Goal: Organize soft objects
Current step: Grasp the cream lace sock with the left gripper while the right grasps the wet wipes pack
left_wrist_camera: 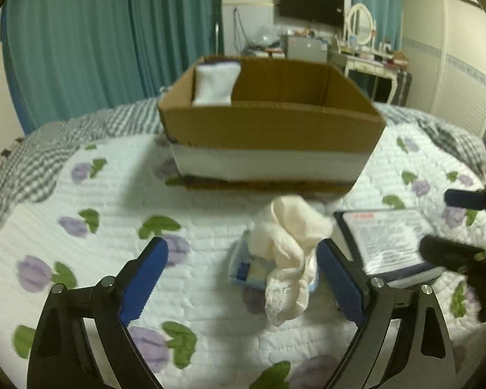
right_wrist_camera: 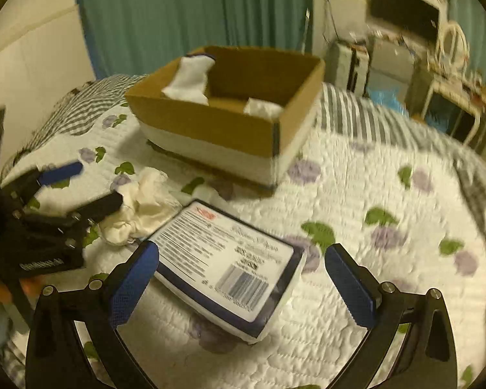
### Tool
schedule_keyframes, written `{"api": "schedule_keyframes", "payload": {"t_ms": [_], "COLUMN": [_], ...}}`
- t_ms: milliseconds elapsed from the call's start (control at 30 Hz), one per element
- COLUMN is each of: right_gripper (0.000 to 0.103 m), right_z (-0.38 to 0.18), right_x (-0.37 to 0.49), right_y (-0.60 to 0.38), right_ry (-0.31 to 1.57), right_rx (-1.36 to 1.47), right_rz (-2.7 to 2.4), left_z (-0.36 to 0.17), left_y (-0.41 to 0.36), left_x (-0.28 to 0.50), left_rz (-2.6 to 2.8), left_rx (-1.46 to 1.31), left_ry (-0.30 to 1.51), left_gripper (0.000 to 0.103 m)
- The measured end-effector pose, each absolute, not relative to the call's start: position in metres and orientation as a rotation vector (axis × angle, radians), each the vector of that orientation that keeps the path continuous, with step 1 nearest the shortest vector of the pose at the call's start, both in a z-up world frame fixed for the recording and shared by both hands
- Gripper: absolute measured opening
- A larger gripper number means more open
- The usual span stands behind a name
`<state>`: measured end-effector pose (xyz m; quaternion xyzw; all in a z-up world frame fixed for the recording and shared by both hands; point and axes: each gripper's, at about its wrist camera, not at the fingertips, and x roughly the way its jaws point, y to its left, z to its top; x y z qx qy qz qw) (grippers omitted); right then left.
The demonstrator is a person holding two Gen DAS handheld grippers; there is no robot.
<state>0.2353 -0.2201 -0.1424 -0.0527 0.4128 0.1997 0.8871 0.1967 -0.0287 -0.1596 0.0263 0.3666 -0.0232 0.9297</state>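
Both the left gripper [left_wrist_camera: 243, 278] and right gripper [right_wrist_camera: 243, 285] are released; the pack [right_wrist_camera: 230, 265] label's print and barcode blur beyond reading.

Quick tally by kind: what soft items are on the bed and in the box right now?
Cream cloth bundle, on bed: 1
Flat labelled pack, on bed: 1
Small blue packet under the cloth: 1
White items in cardboard box: 2, one upright, one low
Total: 5

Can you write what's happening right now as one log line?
left tool: open, cream cloth between | right tool: open over white pack | box: partly filled
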Motion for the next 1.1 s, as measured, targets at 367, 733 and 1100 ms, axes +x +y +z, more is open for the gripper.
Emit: {"api": "schedule_keyframes", "payload": {"t_ms": [367, 733, 1100], "right_gripper": [0.101, 0.092, 0.07], "right_z": [-0.156, -0.177, -0.185], "right_x": [0.23, 0.223, 0.221], "right_y": [-0.217, -0.194, -0.189], "right_ry": [0.899, 0.941, 0.945], "right_rx": [-0.094, -0.204, -0.252], "right_rz": [0.398, 0.391, 0.364], "left_z": [-0.17, -0.146, -0.156], "left_y": [-0.037, 0.014, 0.016], "left_x": [0.195, 0.177, 0.174], "left_rz": [-0.112, -0.047, -0.04], "left_rx": [0.091, 0.074, 0.086], "left_ry": [0.807, 0.739, 0.766], "left_gripper": [0.019, 0.018, 0.018]}}
